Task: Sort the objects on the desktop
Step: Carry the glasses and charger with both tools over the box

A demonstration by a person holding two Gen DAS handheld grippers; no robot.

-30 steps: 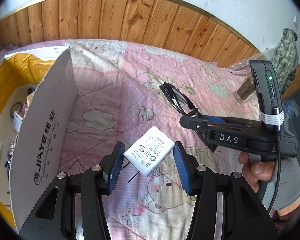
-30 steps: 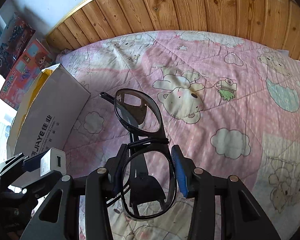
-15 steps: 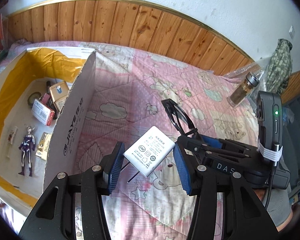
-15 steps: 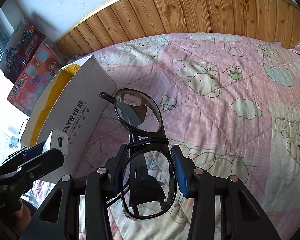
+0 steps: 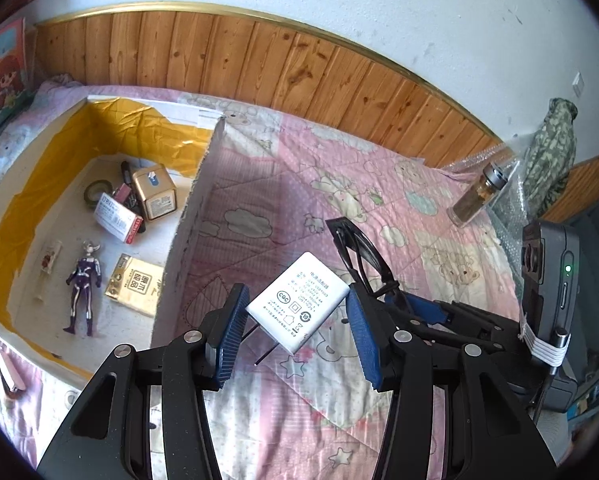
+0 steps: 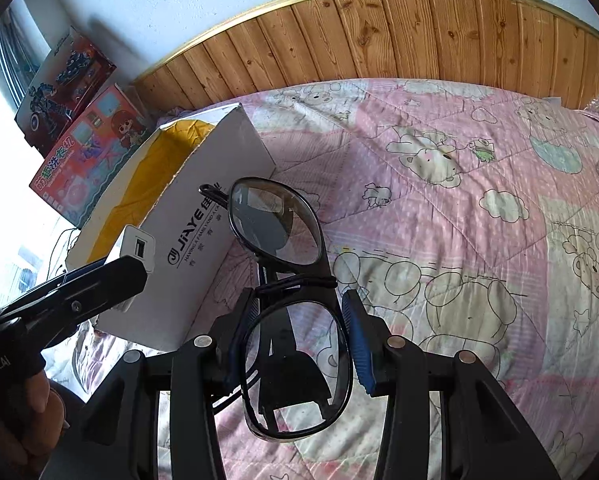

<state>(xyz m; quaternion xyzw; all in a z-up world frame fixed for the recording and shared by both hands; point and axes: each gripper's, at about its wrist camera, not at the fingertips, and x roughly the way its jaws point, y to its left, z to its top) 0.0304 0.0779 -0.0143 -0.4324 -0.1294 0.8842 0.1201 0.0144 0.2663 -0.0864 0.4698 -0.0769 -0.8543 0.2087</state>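
Note:
My left gripper is shut on a white power adapter, held tilted in the air with its prongs pointing down-left. My right gripper is shut on black-framed glasses by the lower lens, the other lens sticking out ahead. Both hang above a pink cartoon quilt. An open white cardboard box with a yellow lining lies to the left; it holds a purple figure, a gold tin, a tape roll and small packets. In the right wrist view the adapter shows at the left.
A glass jar with brown contents stands on the quilt at the far right, by a camouflage garment. Wood panelling runs behind the bed. Two toy boxes lean against the wall beyond the cardboard box. A person's hand holds the left gripper.
Both grippers have risen and drifted toward the cardboard box, so its inside now shows fully in the left wrist view. The adapter and glasses stay gripped as before.

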